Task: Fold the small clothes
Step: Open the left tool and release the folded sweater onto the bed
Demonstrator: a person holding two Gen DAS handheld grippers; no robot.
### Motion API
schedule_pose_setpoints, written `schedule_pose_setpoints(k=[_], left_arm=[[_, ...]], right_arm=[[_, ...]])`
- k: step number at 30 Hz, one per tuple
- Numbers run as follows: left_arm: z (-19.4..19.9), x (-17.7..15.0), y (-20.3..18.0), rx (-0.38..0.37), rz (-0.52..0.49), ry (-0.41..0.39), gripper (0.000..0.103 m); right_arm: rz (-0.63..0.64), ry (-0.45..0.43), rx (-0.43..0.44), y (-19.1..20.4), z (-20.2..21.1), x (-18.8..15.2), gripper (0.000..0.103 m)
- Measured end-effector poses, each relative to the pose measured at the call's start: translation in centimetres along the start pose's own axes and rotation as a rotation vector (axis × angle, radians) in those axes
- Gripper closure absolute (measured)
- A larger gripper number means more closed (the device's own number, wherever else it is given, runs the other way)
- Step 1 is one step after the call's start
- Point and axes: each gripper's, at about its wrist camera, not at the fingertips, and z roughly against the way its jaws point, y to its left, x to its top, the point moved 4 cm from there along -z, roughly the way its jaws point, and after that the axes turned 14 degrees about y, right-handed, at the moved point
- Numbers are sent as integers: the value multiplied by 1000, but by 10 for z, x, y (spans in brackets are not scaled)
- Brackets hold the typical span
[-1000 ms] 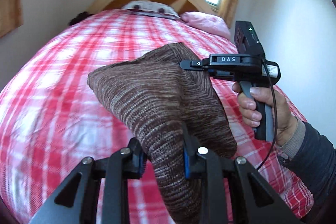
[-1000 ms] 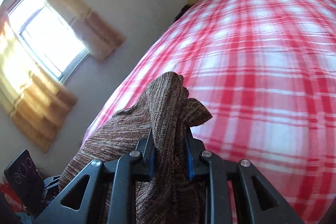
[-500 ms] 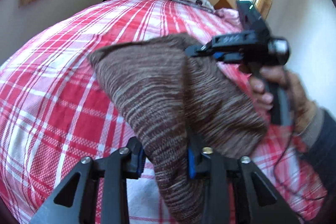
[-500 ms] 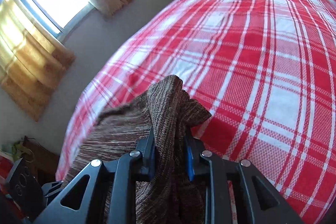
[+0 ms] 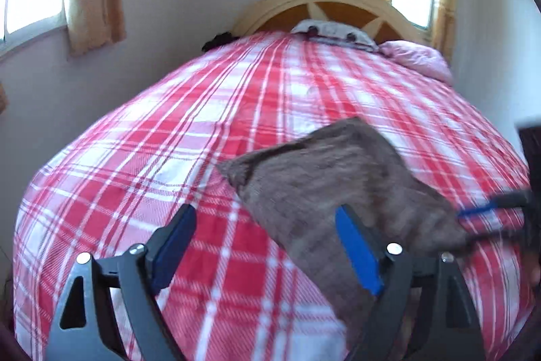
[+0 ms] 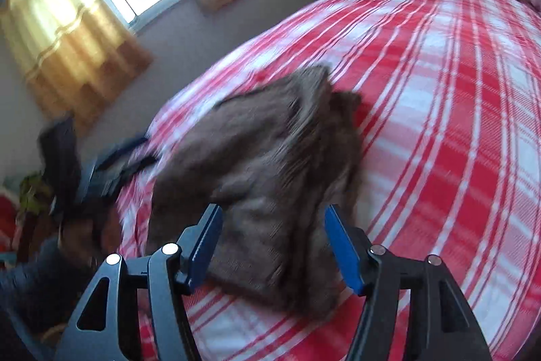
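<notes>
Brown knit garment (image 6: 270,171) lies crumpled on the red-and-white plaid bedspread (image 5: 169,164), bare plaid beyond; left gripper (image 5: 267,246) and right gripper (image 6: 274,246) gape wide, holding nothing.

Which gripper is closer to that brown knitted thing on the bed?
Right. The right gripper hangs open straddling the brown knit garment; the left gripper is open too, the garment mostly off toward its right finger.

Between the right claw (image 6: 274,246) fingers, a brown knit garment (image 6: 270,164), rough and matt. Under it, woven checked bedspread (image 6: 439,124) cloth. Beyond the left claw (image 5: 267,246), a smooth wooden headboard (image 5: 338,9).
</notes>
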Motion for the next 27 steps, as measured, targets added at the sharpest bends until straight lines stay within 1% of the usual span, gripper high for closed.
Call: schedule_pose_setpoints(k=[1, 2, 3, 4, 6, 8, 9, 10, 11, 12, 13, 14, 15, 16, 18, 19, 21, 22, 23, 25, 27], left_arm=[[-5, 1, 3, 1, 16, 14, 16], [-15, 7, 7, 20, 39, 26, 16], [-21, 7, 6, 36, 42, 37, 16], [-30, 9, 5, 52, 32, 62, 16], [-40, 11, -1, 79, 11, 83, 14], [-46, 9, -1, 125, -16, 99, 10], [-46, 6, -1, 139, -20, 84, 5], [-46, 5, -1, 145, -22, 75, 2], [-47, 4, 2, 136, -9, 86, 2], [-44, 3, 5, 123, 14, 89, 2], [-40, 4, 5, 125, 18, 85, 3], [-34, 2, 4, 149, 5, 77, 3], [-30, 1, 1, 166, -3, 77, 3], [-25, 0, -1, 180, -11, 81, 3], [-8, -4, -7, 194, -13, 86, 3], [-1, -4, -10, 195, -11, 79, 3], [18, -7, -15, 183, -3, 50, 3], [27, -9, -17, 184, 3, 37, 3], [36, -12, -21, 185, 3, 21, 3], [50, -19, -28, 172, 1, 9, 3], [60, -26, -33, 181, 3, 3, 3]], right_arm=[[9, 33, -41, 5, -13, -6, 39], [16, 49, -70, 7, -22, -9, 50], [17, 72, -122, 7, -32, -12, 67], [9, 71, -138, 5, -34, -15, 88], [-36, 69, -111, -2, -27, -18, 90], [-70, 80, -134, -11, -18, -21, 92], [-74, 100, -153, -15, -18, -24, 92], [-81, 123, -153, -19, -19, -27, 92], [-87, 127, -143, -22, -18, -28, 94], [-88, 126, -138, -23, -17, -29, 94], [-82, 117, -143, -20, -16, -25, 94], [-75, 99, -157, -17, -13, -23, 93], [-71, 74, -176, -12, -9, -21, 91], [-64, 44, -182, -7, -3, -19, 91], [-43, -6, -145, 4, 5, -14, 90], [-32, -30, -133, 11, 10, -13, 88], [-17, -56, -140, 20, 15, -12, 66], [-17, -71, -150, 24, 18, -12, 44], [-21, -88, -158, 27, 20, -12, 39], [-23, -112, -159, 35, 25, -15, 39], [-29, -131, -183, 42, 28, -19, 39]])
